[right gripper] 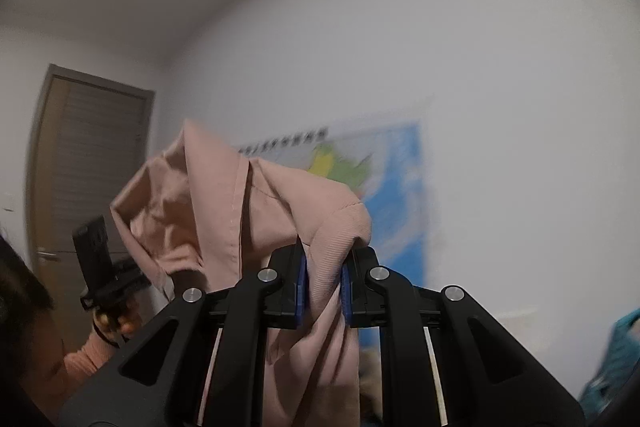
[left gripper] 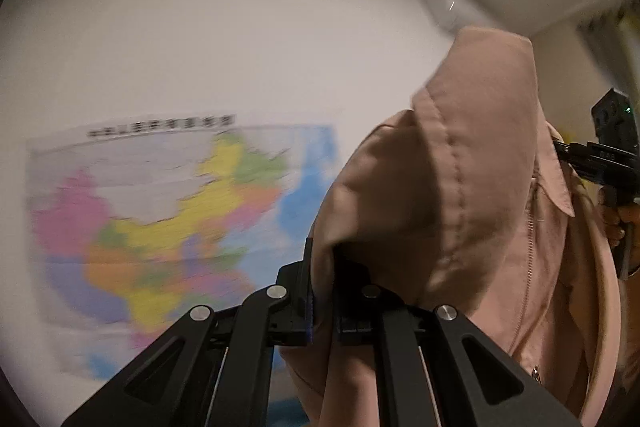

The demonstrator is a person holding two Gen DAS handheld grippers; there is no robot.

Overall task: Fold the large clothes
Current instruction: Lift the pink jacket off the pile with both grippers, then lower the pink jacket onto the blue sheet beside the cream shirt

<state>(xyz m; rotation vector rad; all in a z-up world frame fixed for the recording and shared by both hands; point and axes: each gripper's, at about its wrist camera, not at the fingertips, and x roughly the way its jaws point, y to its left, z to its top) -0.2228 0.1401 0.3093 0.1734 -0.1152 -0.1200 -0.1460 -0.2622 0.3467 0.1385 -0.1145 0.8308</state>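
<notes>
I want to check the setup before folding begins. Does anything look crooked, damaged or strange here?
Nothing looks damaged. The pink jacket is bunched and hangs in the air, pinched by the left claw and the right claw, not spread flat. The wall map looks blurred, so its condition is unclear.

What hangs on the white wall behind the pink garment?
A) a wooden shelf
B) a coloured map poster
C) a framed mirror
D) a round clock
B: a large coloured map poster is stuck flat on the white wall, behind the pink zippered fabric jacket.
</notes>
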